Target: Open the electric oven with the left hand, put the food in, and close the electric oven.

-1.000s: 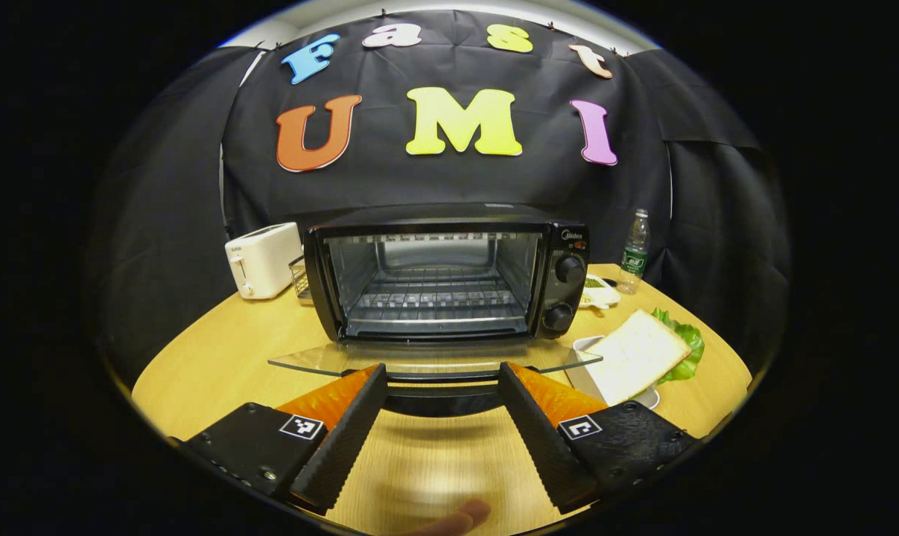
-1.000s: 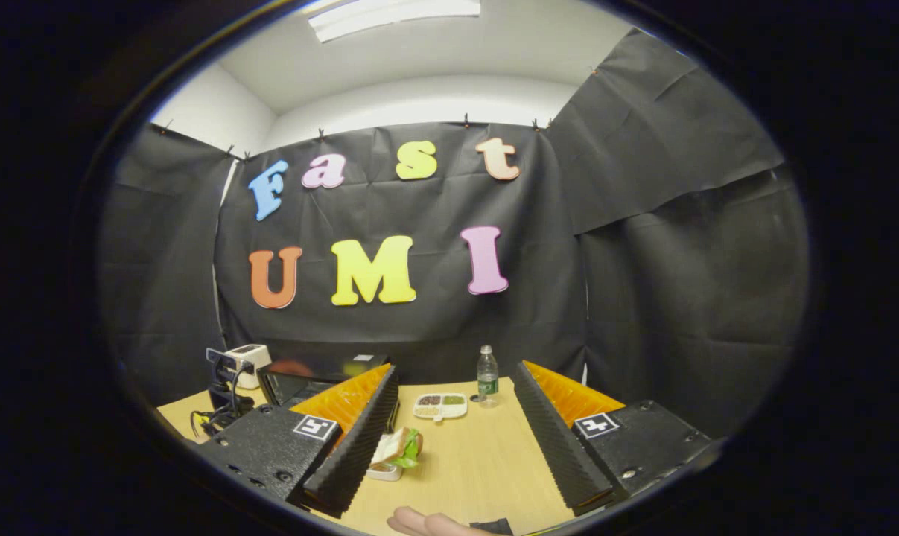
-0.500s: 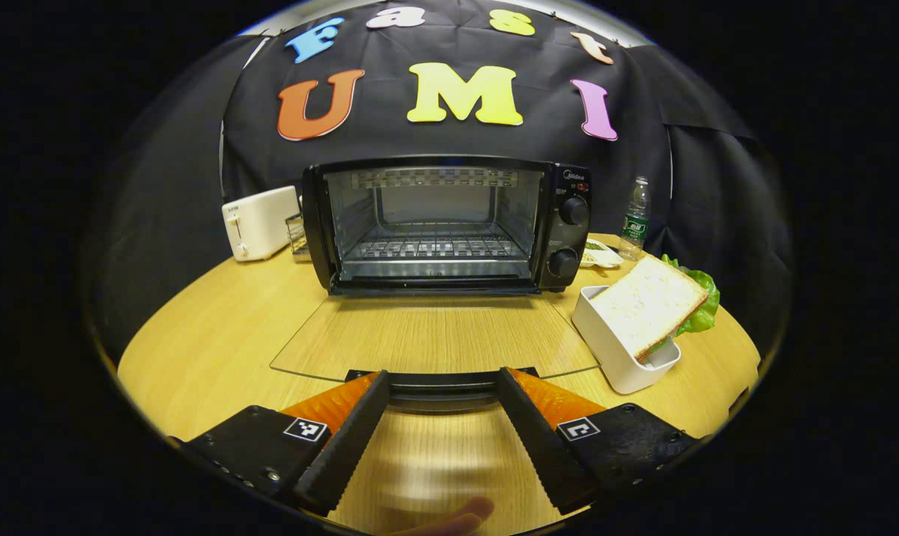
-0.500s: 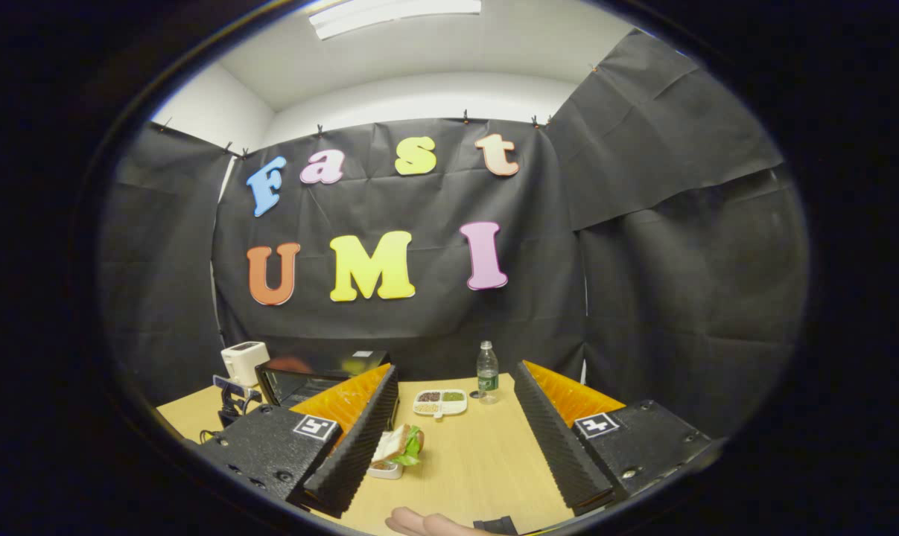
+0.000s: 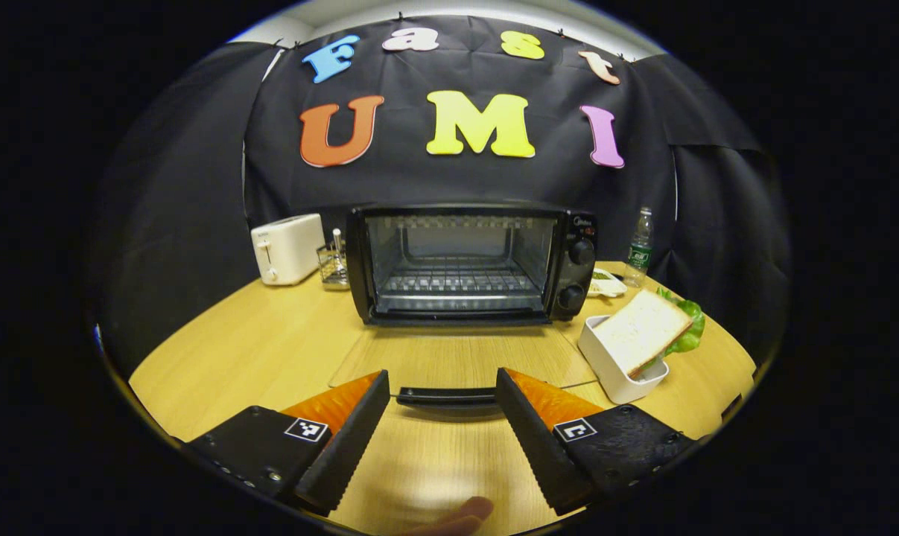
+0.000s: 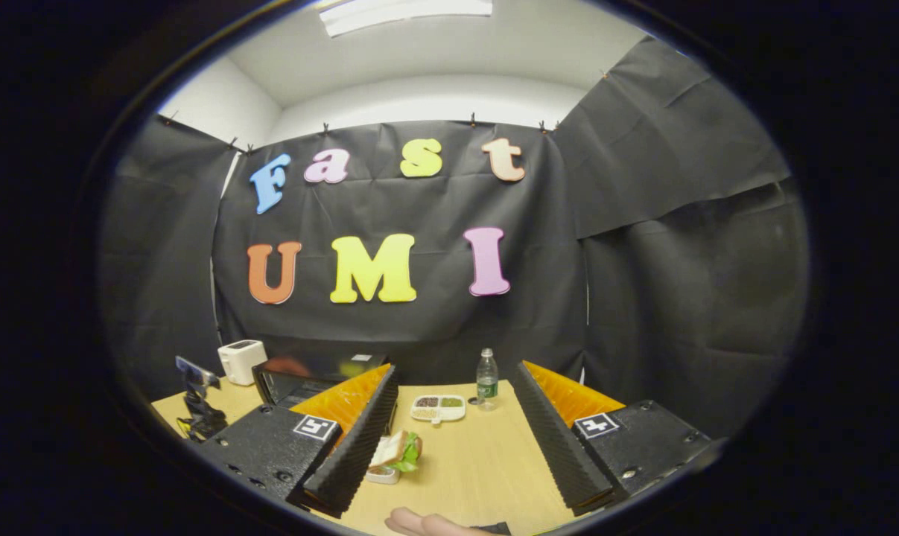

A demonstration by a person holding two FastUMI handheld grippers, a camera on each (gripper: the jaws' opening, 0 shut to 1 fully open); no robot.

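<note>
Black electric oven [image 5: 471, 264] at frame centre, glass door [image 5: 464, 357] laid flat. Left gripper [image 5: 442, 424] spread wide, empty. Right gripper [image 6: 453, 447] wide, empty — to be lowered onto sandwich in white tub [image 6: 393, 454], lower centre; bread to be pinched gently, tub kept level.

Black oven [image 5: 471, 264] open, door flat; sandwich [image 5: 646, 331] in white tray right.

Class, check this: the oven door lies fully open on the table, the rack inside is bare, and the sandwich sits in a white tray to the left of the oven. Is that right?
Not quite. In the left gripper view the sandwich in its white tray sits to the right of the oven, not the left. The door does lie open and the rack is bare.
</note>
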